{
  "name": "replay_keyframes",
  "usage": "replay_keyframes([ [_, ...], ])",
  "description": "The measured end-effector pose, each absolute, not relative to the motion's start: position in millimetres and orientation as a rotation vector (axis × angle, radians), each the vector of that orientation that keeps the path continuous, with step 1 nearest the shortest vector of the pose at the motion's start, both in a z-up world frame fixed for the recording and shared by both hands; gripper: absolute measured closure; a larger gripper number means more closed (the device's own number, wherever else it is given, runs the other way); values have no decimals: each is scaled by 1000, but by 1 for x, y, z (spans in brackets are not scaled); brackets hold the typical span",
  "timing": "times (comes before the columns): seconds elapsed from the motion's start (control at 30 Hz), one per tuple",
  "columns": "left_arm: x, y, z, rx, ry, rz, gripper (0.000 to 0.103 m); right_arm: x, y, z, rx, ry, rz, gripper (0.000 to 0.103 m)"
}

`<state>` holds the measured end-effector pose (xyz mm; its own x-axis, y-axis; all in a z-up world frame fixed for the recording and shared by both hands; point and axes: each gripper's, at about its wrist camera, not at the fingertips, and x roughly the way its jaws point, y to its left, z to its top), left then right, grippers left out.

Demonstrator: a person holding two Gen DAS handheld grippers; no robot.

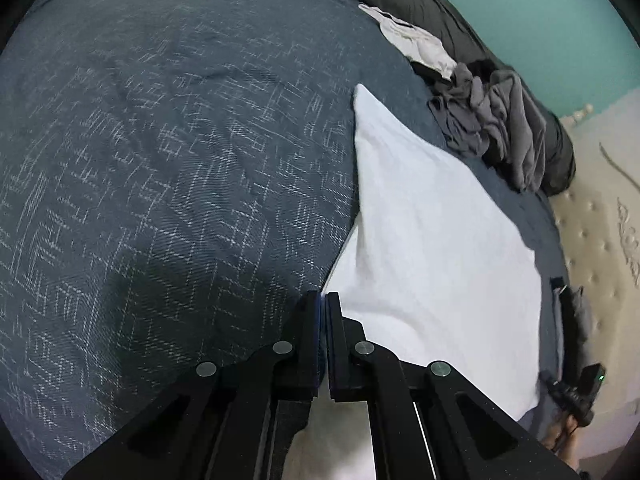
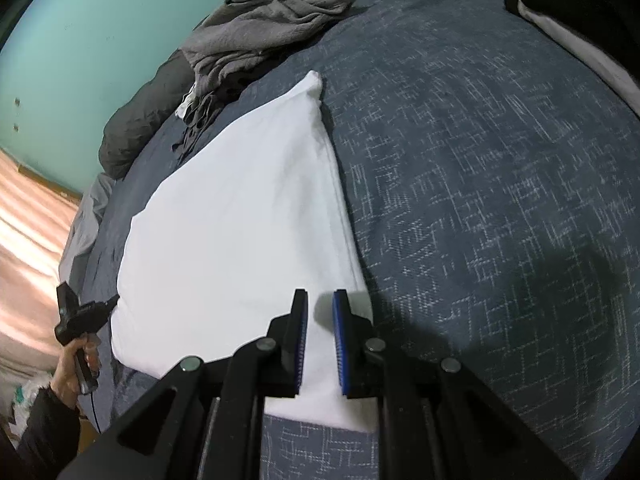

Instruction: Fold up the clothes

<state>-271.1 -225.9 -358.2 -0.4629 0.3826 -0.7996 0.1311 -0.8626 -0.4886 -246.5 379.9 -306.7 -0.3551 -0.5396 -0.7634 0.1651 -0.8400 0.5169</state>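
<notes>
Bed (image 1: 160, 160): blue cover, bearing all items. White cloth (image 2: 240, 220) lies flat mid-bed in a folded-looking, layered shape. Grey heap (image 2: 260, 24) beyond it, unfolded. Left gripper (image 1: 323, 300): jaws closed at the cloth's edge; grip uncertain. Right gripper (image 2: 320, 300): slightly open, empty, over the cloth's near corner. Judgement: either mid-fold or fold complete.

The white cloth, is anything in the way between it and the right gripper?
No. The right gripper hangs open right over the white cloth's near edge, with nothing visible between them. The grey clothes pile lies well behind the cloth.
</notes>
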Motion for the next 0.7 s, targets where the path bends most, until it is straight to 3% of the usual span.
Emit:
replay_keyframes([
  [0.07,-273,-224,-356,-1541,-726,2450,100,-248,380,-304,1443,-483,-2225,87],
  [0.13,-276,-224,-350,-1540,-691,2463,99,-253,382,-302,1438,-491,-2234,70],
  [0.17,-278,-223,-347,-1538,-671,2472,99,-259,379,-300,1431,-482,-2239,68],
  [0.5,-333,-209,-326,-1481,-591,2470,98,-328,351,-280,1356,-392,-2283,67],
  [0.53,-341,-206,-325,-1479,-590,2465,96,-334,348,-279,1349,-383,-2288,67],
  [0.6,-358,-200,-325,-1484,-583,2473,82,-348,343,-278,1342,-364,-2296,67],
  [0.7,-384,-196,-327,-1479,-566,2475,81,-367,336,-282,1346,-332,-2310,66],
])
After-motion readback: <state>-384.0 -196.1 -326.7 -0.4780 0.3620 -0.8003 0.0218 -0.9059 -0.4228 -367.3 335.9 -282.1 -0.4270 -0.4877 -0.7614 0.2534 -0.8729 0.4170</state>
